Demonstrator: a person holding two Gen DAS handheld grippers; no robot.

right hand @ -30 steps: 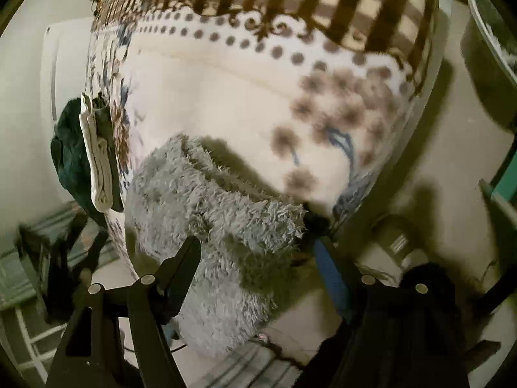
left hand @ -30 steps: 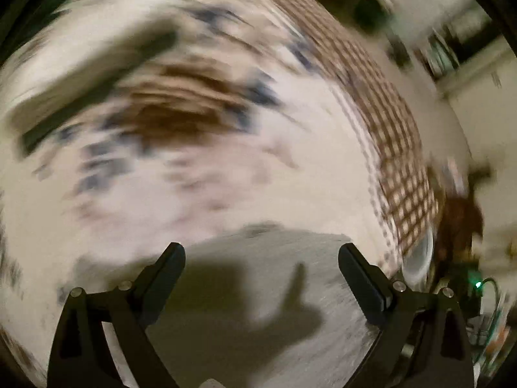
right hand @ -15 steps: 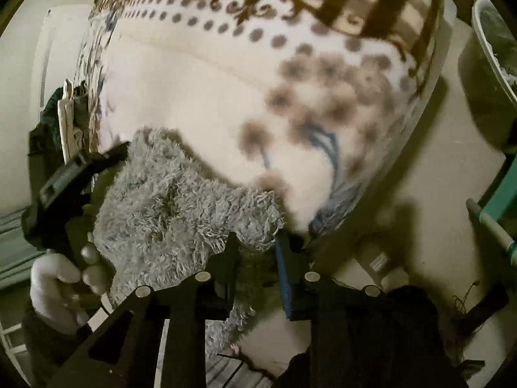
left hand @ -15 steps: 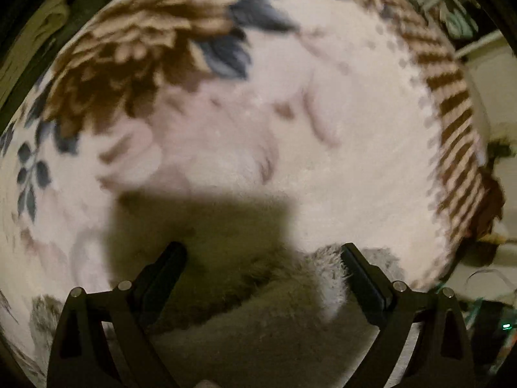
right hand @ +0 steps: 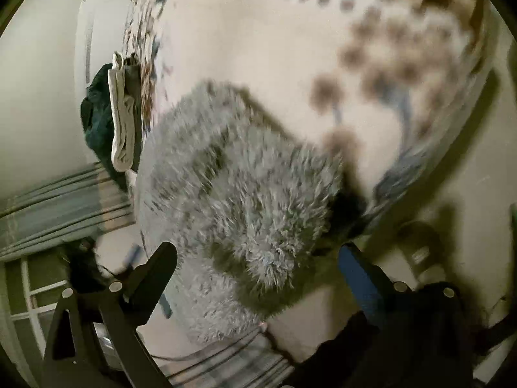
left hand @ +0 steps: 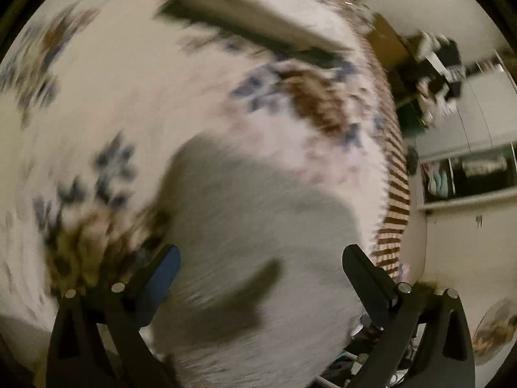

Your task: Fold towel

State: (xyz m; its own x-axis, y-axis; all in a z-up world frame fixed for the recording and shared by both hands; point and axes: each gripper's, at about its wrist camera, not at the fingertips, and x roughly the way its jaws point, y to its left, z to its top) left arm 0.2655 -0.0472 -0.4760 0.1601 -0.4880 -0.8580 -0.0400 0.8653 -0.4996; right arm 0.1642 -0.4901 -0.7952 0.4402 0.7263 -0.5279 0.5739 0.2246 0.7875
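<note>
A shaggy grey towel [right hand: 239, 200] lies folded over at the near corner of a bed covered by a cream floral blanket [right hand: 274, 58]. In the right wrist view a doubled-over fold bulges toward me, and my right gripper [right hand: 258, 268] stands open just in front of it, fingers apart with nothing clamped. In the left wrist view the same towel [left hand: 258, 220] shows as a blurred grey patch on the blanket [left hand: 129, 97]. My left gripper [left hand: 260, 265] hovers over its near part, open, holding nothing.
Dark green and cream clothes [right hand: 113, 116] hang at the bed's far left edge. A folded pale cloth [left hand: 258, 19] lies farther up the bed. Shelves and clutter [left hand: 452, 64] stand to the right. Striped fabric [right hand: 58, 207] and cables lie on the floor.
My right gripper, shut on the towel's edge half a second ago, has opened and let the towel go. The left gripper has swung fast across the bed and stays open.
</note>
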